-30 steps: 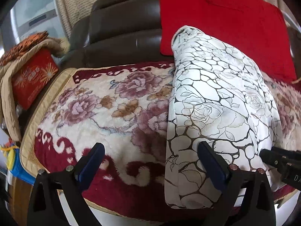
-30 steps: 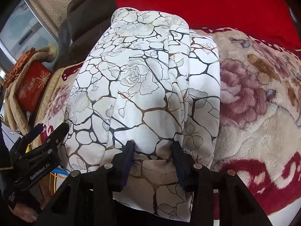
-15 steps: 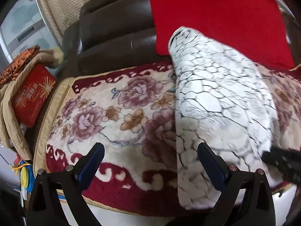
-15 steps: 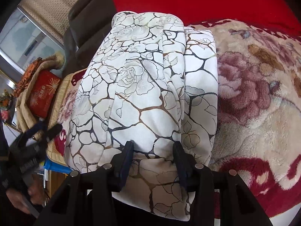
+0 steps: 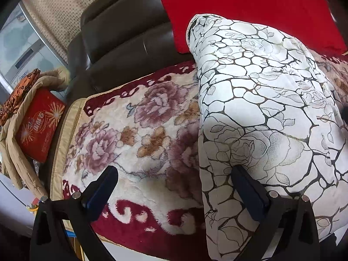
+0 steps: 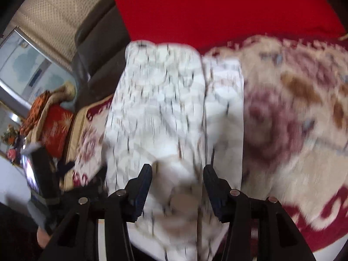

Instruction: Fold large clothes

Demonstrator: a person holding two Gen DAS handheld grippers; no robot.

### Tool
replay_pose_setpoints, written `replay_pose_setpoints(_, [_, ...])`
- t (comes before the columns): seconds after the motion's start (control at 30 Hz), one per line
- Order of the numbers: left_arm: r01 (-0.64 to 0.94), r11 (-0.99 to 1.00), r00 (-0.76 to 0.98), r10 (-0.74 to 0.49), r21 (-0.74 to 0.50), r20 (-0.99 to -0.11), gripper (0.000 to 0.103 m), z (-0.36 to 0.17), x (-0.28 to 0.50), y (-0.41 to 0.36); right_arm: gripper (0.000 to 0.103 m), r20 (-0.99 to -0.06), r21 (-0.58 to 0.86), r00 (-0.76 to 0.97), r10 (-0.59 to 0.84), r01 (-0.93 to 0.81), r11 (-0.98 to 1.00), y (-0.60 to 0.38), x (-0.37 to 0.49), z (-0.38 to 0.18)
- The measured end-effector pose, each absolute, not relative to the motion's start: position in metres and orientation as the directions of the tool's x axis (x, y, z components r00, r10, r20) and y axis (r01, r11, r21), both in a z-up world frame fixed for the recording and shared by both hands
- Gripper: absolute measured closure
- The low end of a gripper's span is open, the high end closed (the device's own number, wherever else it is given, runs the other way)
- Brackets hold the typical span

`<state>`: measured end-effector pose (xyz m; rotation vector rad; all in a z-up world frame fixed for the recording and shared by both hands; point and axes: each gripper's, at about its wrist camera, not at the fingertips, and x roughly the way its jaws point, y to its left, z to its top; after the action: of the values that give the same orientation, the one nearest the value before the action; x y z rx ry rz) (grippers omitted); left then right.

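Your left hand-held gripper (image 5: 174, 187) stood wide apart, clamped on nothing, its right finger (image 5: 248, 193) against the left edge of the folded white garment (image 5: 261, 113). That garment lay lengthwise on the floral blanket (image 5: 134, 134) covering the brown sofa (image 5: 121, 32), its far end by the red cushion (image 5: 250, 6). Your right hand-held gripper (image 6: 177, 187) had just been opening; the garment's near end sat between its jaws, though blur hid whether the pads pressed it.

A dark brown leather sofa (image 5: 121, 32) carries a plush floral seat cover (image 5: 141, 130), cream with maroon borders, spread to the seat's front edge. A folded white garment with a cracked-line rose print (image 5: 261, 108) lies on the cover, running front edge to backrest, where a red cushion (image 5: 250, 6) leans.
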<state>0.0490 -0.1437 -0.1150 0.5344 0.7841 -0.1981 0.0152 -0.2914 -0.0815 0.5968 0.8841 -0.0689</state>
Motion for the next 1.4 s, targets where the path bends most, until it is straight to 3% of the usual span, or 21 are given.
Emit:
replay_pose_setpoints(0.2, [0.424, 0.855, 0.661, -0.068, 0.297, -0.747, 0.0, -0.105, 0.056, -0.131, 0.042, -0.826, 0.405, 0.534, 0.18, 0.341, 0.848, -0.301, 0.064, -0.123])
replay_pose_setpoints(0.37, [0.457, 0.862, 0.66, -0.163, 0.22, -0.734, 0.0, -0.083, 0.075, -0.116, 0.037, -0.756, 0.529, 0.6, 0.261, 0.327, 0.783, -0.33, 0.043, -0.105])
replay_pose_setpoints(0.5, [0.574, 0.819, 0.484, -0.335, 0.005, -0.808, 0.0, -0.085, 0.107, -0.114, 0.02, -0.686, 0.609, 0.677, 0.266, 0.334, 0.719, -0.364, 0.024, -0.098])
replay_pose_setpoints(0.7, [0.688, 0.705, 0.272, -0.472, -0.173, -0.839, 0.0, -0.107, 0.13, -0.13, 0.019, -0.637, 0.728, 0.663, 0.393, 0.35, 0.59, -0.399, 0.025, -0.132])
replay_pose_setpoints(0.83, [0.706, 0.646, 0.148, -0.535, -0.29, -0.832, 0.0, -0.123, 0.136, -0.14, 0.019, -0.551, 0.8, 0.658, 0.512, 0.243, 0.549, -0.388, 0.036, -0.147])
replay_pose_setpoints(0.9, [0.697, 0.603, 0.057, -0.586, -0.388, -0.808, 0.0, -0.132, 0.138, -0.144, 0.015, -0.573, 0.776, 0.635, 0.518, 0.218, 0.592, -0.376, 0.044, -0.147])
replay_pose_setpoints(1.1, [0.706, 0.603, 0.067, -0.58, -0.373, -0.812, 0.0, -0.141, 0.125, -0.165, 0.012, -0.581, 0.762, 0.592, 0.559, 0.155, 0.629, -0.337, 0.075, -0.154])
replay_pose_setpoints(1.17, [0.698, 0.609, 0.08, -0.588, -0.376, -0.805, 0.002, -0.14, 0.125, -0.163, 0.013, -0.57, 0.769, 0.603, 0.558, 0.151, 0.622, -0.334, 0.082, -0.154])
replay_pose_setpoints(1.3, [0.689, 0.637, 0.128, -0.576, -0.346, -0.807, 0.013, -0.137, 0.115, -0.165, 0.038, -0.565, 0.772, 0.61, 0.556, 0.153, 0.617, -0.336, 0.072, -0.156])
replay_pose_setpoints(1.4, [0.682, 0.655, 0.162, -0.569, -0.325, -0.806, 0.026, -0.13, 0.11, -0.164, 0.048, -0.572, 0.759, 0.622, 0.535, 0.153, 0.633, -0.33, 0.068, -0.15])
